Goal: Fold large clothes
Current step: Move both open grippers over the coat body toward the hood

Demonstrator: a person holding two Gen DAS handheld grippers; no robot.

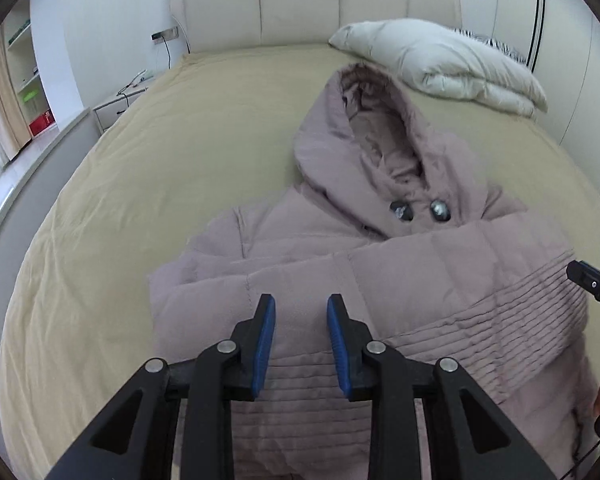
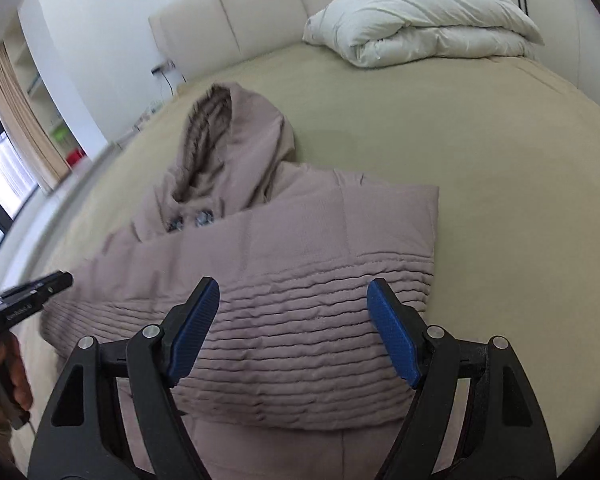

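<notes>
A mauve hooded puffer coat (image 1: pixel 380 264) lies on the tan bed, hood (image 1: pixel 376 128) toward the headboard, with its lower part folded up over the chest below two dark buttons (image 1: pixel 420 211). It also shows in the right wrist view (image 2: pixel 300 264), with fur trim on the hood (image 2: pixel 204 124). My left gripper (image 1: pixel 301 312) is open and empty just above the folded coat. My right gripper (image 2: pixel 294 300) is wide open and empty above the ribbed band (image 2: pixel 300 332) of the fold. Each gripper shows at the edge of the other's view, the right one (image 1: pixel 592 284) and the left one (image 2: pixel 32 296).
The tan bed cover (image 1: pixel 160 168) spreads left and right of the coat. A folded white duvet (image 1: pixel 440 64) lies by the cream headboard (image 1: pixel 300 4), also in the right view (image 2: pixel 428 24). A nightstand (image 1: pixel 120 108), shelves and a curtained window stand at the left.
</notes>
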